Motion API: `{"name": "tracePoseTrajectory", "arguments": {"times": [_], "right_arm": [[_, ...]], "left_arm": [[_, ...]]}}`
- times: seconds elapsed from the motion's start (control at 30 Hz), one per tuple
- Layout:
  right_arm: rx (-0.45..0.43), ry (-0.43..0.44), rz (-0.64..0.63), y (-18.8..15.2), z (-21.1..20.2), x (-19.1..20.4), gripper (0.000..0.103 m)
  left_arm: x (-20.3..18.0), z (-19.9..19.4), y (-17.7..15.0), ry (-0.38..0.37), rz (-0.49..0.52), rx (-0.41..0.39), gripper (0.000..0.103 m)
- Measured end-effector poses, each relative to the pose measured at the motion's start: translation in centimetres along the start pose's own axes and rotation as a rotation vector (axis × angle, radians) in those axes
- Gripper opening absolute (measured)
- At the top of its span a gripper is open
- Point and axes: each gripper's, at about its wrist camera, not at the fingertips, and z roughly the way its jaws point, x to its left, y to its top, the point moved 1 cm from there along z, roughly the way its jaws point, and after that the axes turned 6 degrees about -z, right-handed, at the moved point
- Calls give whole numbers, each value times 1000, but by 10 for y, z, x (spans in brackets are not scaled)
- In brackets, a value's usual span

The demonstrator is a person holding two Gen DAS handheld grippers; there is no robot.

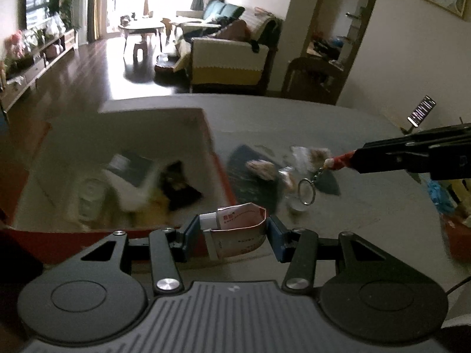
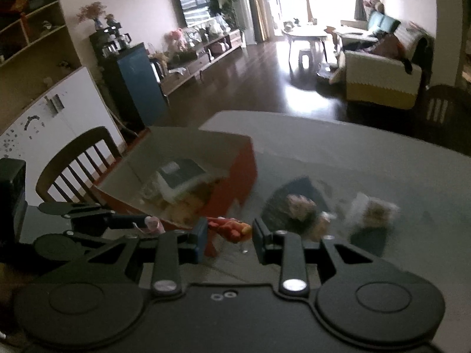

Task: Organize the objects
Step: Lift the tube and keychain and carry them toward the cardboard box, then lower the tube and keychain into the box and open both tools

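Left claw point(image 1: 234, 229) grips one folded tube point(image 1: 238, 229); right claw point(image 2: 226, 235) clamps one red keychain point(image 2: 231, 227) beside one box point(image 1: 217, 158).

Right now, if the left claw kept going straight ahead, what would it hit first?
Probably the near red wall of the open box, just ahead of the left claw holding the tube; depth is blurred.

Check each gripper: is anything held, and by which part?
Left gripper clamps a folded tube across its flattened body, cap by the left finger. Right gripper pinches a red keychain figure; its metal ring dangles below.
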Motion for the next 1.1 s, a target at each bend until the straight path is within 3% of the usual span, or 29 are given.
{"name": "tracePoseTrajectory", "arguments": {"times": [0.27, 0.53, 0.83, 1.1], "right_arm": [[-21, 10, -70, 34, 36, 48, 31], [2, -23, -131, 61, 84, 76, 32], [121, -93, -205, 57, 154, 91, 31], [230, -129, -279, 44, 198, 100, 32]], "left_arm": [[56, -20, 24, 76, 13, -33, 49], [100, -12, 45, 150, 51, -39, 49], [138, 36, 55, 208, 78, 28, 49], [148, 79, 56, 205, 90, 101, 49]]}}
